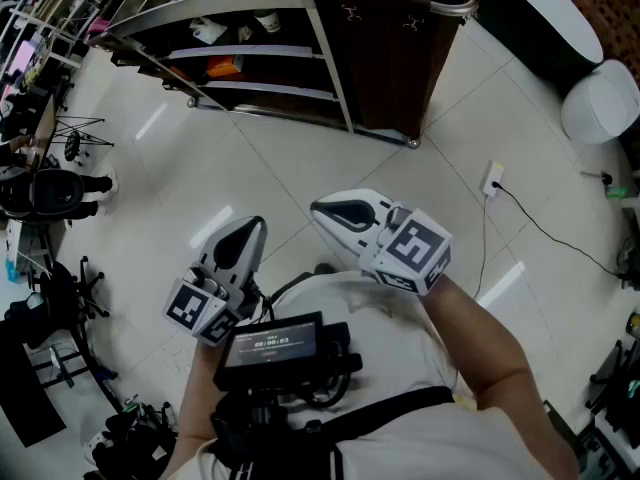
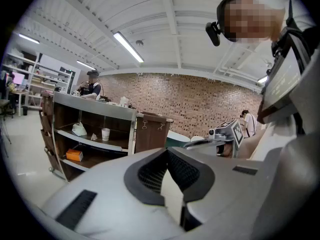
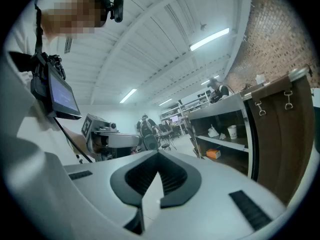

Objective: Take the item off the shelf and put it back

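A metal-framed shelf unit (image 1: 270, 48) stands across the tiled floor ahead of me. On its boards lie an orange box (image 1: 224, 66), a white cup (image 1: 268, 20) and a crumpled white item (image 1: 205, 30). The left gripper view shows the orange box (image 2: 74, 155) low down and the cup (image 2: 105, 134) one board higher. My left gripper (image 1: 250, 230) is shut and empty, well short of the shelf. My right gripper (image 1: 320, 208) is held beside it, also shut with nothing in it. The right gripper view shows the shelf (image 3: 225, 109) off to the right of the right gripper (image 3: 159, 156).
A dark brown cabinet (image 1: 400, 48) joins the shelf's right end. A floor socket with a black cable (image 1: 492, 178) lies to the right, near a white rounded seat (image 1: 598, 103). Office chairs and stands (image 1: 50, 188) crowd the left. A person (image 2: 92, 86) stands behind the shelf.
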`<state>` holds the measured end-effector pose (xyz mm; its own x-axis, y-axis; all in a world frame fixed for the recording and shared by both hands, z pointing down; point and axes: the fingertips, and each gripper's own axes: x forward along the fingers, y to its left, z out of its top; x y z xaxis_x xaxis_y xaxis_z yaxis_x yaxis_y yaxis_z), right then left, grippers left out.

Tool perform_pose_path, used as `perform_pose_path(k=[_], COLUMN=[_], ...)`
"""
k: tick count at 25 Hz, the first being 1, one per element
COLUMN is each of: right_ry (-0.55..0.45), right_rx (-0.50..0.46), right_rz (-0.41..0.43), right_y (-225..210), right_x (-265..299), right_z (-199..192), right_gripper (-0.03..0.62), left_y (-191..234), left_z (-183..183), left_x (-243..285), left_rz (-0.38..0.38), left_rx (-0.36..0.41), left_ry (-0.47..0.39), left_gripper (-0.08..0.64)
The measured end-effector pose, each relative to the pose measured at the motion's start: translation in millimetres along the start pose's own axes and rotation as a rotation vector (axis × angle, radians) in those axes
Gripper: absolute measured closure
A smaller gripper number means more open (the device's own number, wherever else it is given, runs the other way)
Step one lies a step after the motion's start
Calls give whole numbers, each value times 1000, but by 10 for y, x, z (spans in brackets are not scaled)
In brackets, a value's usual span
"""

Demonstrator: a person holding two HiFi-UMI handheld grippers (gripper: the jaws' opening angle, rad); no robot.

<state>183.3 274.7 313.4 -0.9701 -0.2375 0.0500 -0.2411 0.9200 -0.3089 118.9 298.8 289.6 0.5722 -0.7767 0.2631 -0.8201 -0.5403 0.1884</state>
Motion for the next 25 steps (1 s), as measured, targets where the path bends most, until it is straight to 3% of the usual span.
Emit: perform_pose_path(k=[6, 11, 18, 25], right_ry=[16, 37, 57, 61], right_rx=[0, 7, 20, 39], right_rz=[10, 4, -62, -127], right_y=[-208, -371, -730, -1212], right_x=[-52, 108, 630, 1411], right_z=[-9, -38, -42, 135], right_gripper=[586, 586, 586, 586], left_y=[-1, 270, 1248, 2354], left_z=[28, 70, 18, 115], left_x=[186, 238, 304, 565], left_rz=[17, 36, 79, 20], left_rx=[2, -13, -51, -54], left_ry=[-3, -14, -50, -34], left_gripper=[560, 560, 560, 560])
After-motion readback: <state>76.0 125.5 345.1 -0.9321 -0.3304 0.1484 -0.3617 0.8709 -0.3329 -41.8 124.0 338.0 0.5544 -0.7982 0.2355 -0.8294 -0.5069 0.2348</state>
